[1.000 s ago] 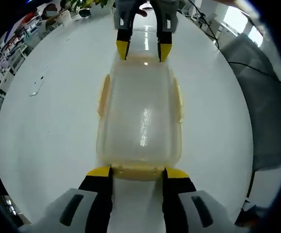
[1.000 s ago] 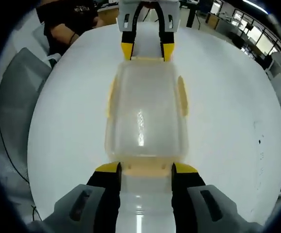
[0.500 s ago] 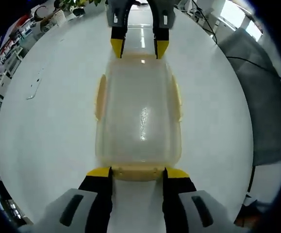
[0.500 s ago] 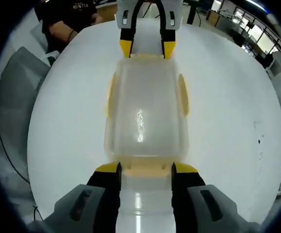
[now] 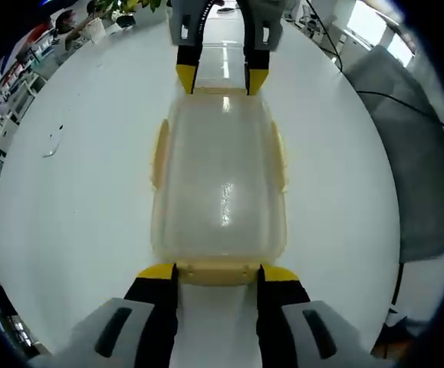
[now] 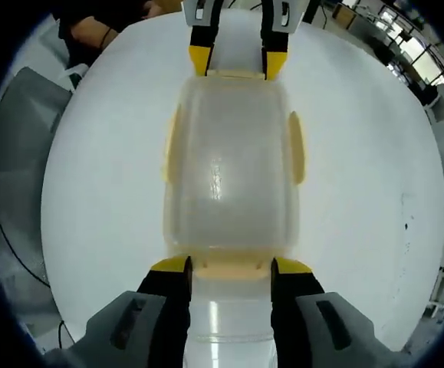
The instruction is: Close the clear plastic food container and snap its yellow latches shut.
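Observation:
The clear plastic container (image 5: 220,184) lies lengthwise on the white table (image 5: 76,207) with its lid down. Yellow latches (image 5: 160,153) run along both long sides and look folded flat. My left gripper (image 5: 218,272) stands open at the near end, its yellow tips either side of the end latch (image 5: 218,268). At the far end my right gripper (image 5: 220,77) is open too. In the right gripper view the container (image 6: 231,161) runs from my right gripper (image 6: 231,266) up to the left gripper (image 6: 237,61), with a side latch (image 6: 297,146) at its right.
A grey padded chair (image 5: 406,153) with a black cable stands by the table's right edge. A person's arm in black (image 6: 99,31) rests at the table's far edge. Small scraps (image 5: 53,146) lie on the table to the left. Shelves and a plant stand behind.
The container stays in place between both open grippers. The right gripper view has tilted and closed in a little, so the container looks larger and the left gripper sits higher.

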`<state>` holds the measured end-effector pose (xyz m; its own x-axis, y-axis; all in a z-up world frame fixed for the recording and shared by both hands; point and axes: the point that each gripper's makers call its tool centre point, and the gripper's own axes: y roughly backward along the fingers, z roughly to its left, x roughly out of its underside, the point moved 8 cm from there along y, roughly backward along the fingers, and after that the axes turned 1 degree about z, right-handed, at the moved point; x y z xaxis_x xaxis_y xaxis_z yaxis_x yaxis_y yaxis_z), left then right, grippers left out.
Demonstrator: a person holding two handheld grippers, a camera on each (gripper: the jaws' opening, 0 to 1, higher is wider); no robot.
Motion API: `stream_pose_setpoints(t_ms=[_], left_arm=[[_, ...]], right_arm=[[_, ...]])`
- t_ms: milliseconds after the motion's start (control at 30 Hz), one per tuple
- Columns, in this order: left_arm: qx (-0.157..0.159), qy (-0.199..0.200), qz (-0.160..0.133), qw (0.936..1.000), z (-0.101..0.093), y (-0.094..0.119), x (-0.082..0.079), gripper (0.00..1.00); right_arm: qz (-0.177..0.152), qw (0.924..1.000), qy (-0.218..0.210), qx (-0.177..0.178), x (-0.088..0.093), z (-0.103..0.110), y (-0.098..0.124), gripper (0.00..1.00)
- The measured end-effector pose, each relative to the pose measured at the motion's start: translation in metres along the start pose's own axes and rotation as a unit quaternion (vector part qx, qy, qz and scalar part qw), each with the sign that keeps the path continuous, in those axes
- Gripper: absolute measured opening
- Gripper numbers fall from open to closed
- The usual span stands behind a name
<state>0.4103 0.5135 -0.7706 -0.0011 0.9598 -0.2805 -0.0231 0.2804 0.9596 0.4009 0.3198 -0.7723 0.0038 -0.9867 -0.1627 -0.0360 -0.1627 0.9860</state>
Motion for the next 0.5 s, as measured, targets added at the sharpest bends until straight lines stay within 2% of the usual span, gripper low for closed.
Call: stream_pose_setpoints(t_ms=[200, 500], left_arm=[[-0.001, 0.002, 0.002, 1.0000, 0.000, 0.000, 0.000, 0.33], [0.005, 0.008, 0.004, 0.9999, -0.003, 0.011, 0.005, 0.33]], right_arm=[[0.011, 0.9999, -0.003, -0.002, -0.001, -0.002, 0.000, 0.36], [0.000, 1.0000, -0.002, -0.005, -0.006, 0.001, 0.007, 0.36]])
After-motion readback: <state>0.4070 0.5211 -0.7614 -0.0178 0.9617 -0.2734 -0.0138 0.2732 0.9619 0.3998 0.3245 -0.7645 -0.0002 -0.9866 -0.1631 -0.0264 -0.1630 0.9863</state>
